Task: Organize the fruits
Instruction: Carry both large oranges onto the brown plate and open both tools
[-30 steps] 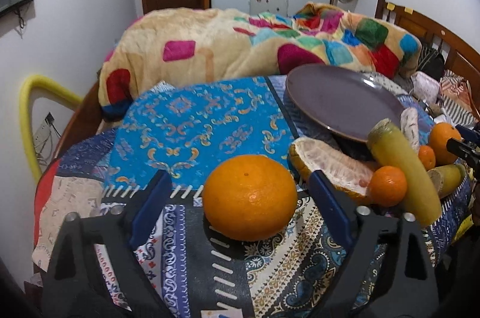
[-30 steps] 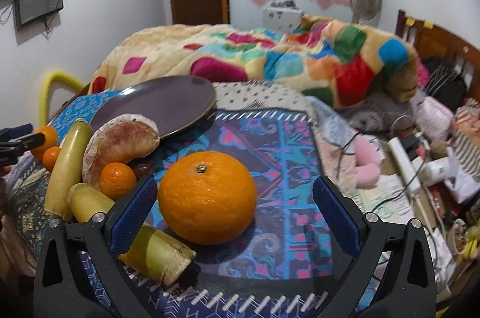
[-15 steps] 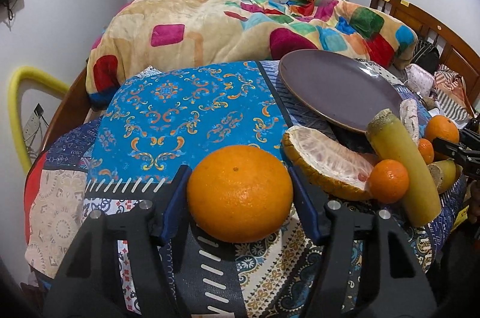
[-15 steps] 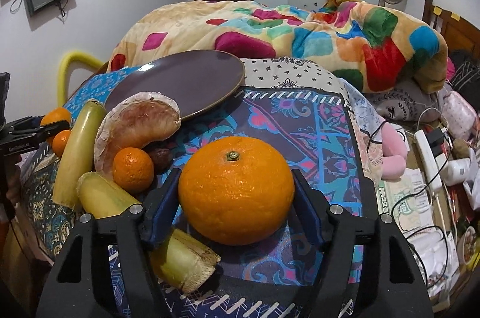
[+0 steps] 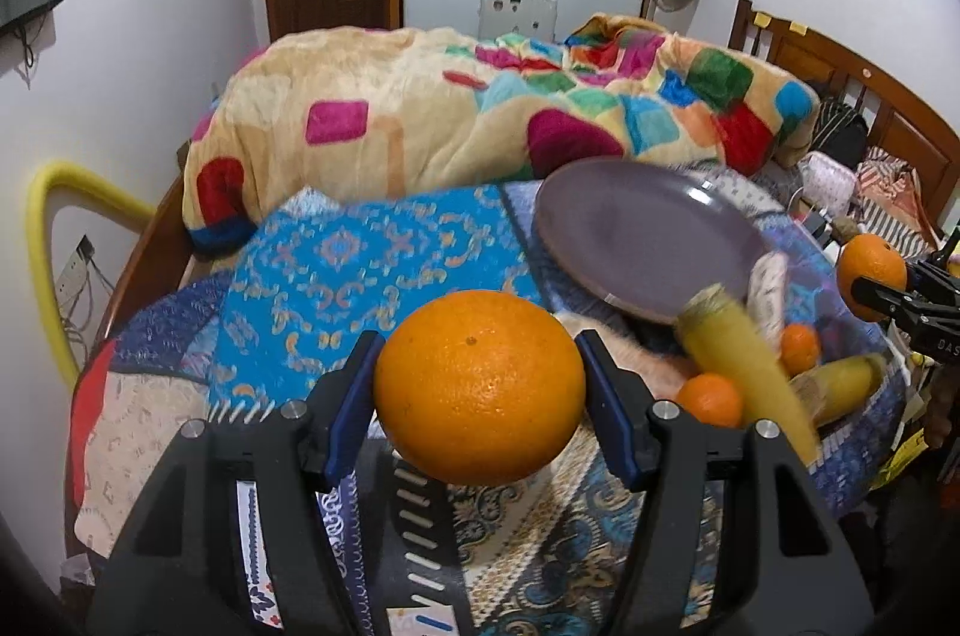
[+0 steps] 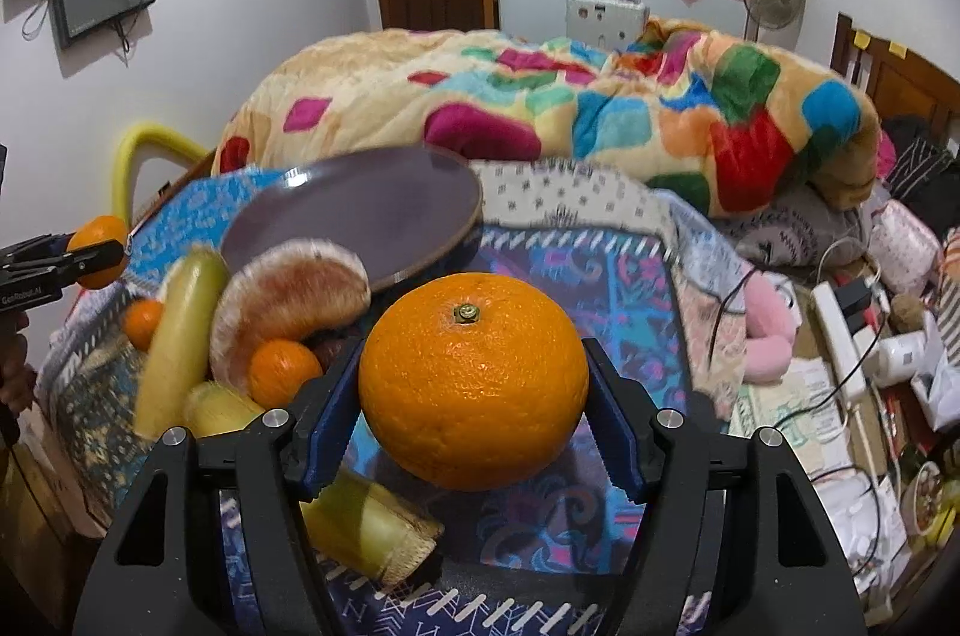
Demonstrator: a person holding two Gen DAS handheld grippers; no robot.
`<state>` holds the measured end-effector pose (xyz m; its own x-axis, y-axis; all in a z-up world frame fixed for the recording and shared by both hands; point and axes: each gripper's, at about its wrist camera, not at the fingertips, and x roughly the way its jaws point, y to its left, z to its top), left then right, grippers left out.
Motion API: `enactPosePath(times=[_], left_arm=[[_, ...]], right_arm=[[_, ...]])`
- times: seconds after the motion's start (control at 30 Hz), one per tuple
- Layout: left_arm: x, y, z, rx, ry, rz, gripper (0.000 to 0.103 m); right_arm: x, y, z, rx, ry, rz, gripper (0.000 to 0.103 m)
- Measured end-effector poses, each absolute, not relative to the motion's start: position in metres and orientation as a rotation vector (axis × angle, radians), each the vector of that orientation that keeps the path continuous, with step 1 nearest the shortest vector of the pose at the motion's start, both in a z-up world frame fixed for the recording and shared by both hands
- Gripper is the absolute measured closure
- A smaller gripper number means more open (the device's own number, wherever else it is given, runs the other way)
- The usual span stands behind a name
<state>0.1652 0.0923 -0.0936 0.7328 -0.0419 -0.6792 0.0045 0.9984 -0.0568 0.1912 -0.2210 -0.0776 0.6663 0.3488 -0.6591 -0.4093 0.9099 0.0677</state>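
My left gripper (image 5: 480, 384) is shut on a large orange (image 5: 479, 387) and holds it above the patterned cloth. My right gripper (image 6: 474, 384) is shut on a second large orange (image 6: 474, 381), also lifted; it shows at the right edge of the left wrist view (image 5: 871, 269). A purple plate (image 5: 642, 234) lies tilted beyond the fruit pile, also in the right wrist view (image 6: 360, 210). The pile holds a pomelo wedge (image 6: 288, 294), yellow sugarcane pieces (image 6: 180, 336) and small tangerines (image 6: 282, 372).
The fruit lies on a table under a blue patterned cloth (image 5: 372, 276). A bed with a colourful blanket (image 5: 480, 120) stands behind. A yellow chair frame (image 5: 48, 228) is at the left. Cables and a power strip (image 6: 840, 330) lie on the floor at the right.
Both grippers closed on their oranges and lifted them off the cloth. The pile and plate stayed in place.
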Motion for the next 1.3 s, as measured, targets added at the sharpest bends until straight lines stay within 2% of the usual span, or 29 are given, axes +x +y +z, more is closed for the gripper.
enactPosePath(times=[0.37, 0.73, 1.0, 1.3], left_arm=[[0.185, 0.063, -0.052, -0.017, 0.67, -0.083, 0.039], [0.231, 0.048, -0.038, -0.04, 0.659, -0.089, 0.039], [0.271, 0.041, -0.048, -0.04, 0.701, -0.088, 0.039], [0.314, 0.035, -0.084, -0.037, 0.819, -0.104, 0.039]], right_arm=[[0.195, -0.218, -0.028, -0.043, 0.574, 0.43, 0.037], [0.228, -0.19, -0.018, -0.072, 0.554, 0.443, 0.037], [0.258, -0.167, -0.029, -0.122, 0.595, 0.45, 0.037], [0.297, -0.143, -0.055, -0.185, 0.713, 0.47, 0.037]])
